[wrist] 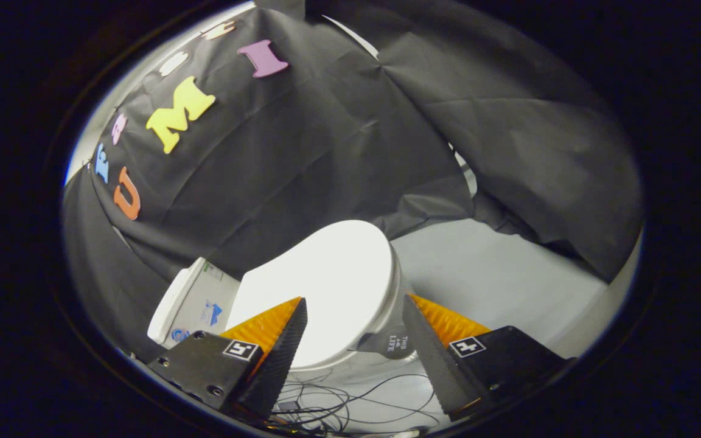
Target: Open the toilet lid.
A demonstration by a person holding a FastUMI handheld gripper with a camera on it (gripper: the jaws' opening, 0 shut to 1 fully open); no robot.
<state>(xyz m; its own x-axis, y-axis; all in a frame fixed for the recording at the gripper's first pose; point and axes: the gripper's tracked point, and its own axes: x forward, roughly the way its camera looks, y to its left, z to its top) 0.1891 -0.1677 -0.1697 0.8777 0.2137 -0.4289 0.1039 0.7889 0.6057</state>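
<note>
**Lid down, fingers spread**

Black cloth walls the booth above a pale floor strewn with cables (350, 404). My gripper (355, 325) is released, fingers wide and grasping nothing. Between and just beyond them sits the toilet lid (326, 280), closed, white, glossy. I judge it stiff, light and slippery; its front rim, probably nearest me, suits lifting.

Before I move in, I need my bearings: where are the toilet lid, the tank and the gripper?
toilet lid (326, 286), gripper view, top surface.
tank (189, 304), gripper view, side wall.
gripper (353, 325), gripper view, open gap between fingertips.
</note>
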